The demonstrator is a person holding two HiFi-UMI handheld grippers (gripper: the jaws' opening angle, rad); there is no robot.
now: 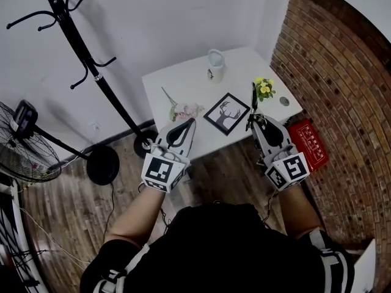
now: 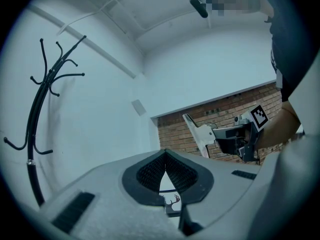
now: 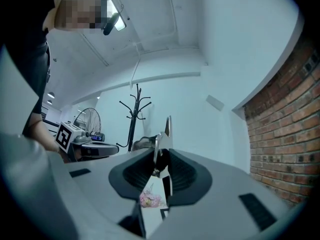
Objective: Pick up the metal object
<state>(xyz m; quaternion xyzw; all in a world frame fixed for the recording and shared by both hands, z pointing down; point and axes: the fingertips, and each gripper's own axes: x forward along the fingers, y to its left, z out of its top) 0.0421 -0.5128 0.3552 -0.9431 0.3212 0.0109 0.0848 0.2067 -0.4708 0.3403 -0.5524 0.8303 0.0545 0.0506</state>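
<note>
My right gripper (image 1: 253,117) is shut on the metal object (image 1: 253,96), a thin flat piece that sticks out past the jaws and hangs over the right end of the white table (image 1: 183,81). In the right gripper view the metal object (image 3: 168,129) sits clamped between the dark pads (image 3: 182,171), with its pointed end above them. My left gripper (image 1: 190,122) is over the table's front edge and is shut, with nothing held. In the left gripper view the fingertips (image 2: 172,160) meet and the right gripper (image 2: 235,134) shows beyond them.
On the table stand a white mug (image 1: 215,65), a framed deer picture (image 1: 226,113), pink flowers (image 1: 186,110), a small pot of yellow flowers (image 1: 264,88) and a small round disc (image 1: 284,101). A black coat rack (image 1: 91,72) and a fan (image 1: 27,157) are at the left. A brick wall (image 1: 342,102) and a red box (image 1: 308,142) are at the right.
</note>
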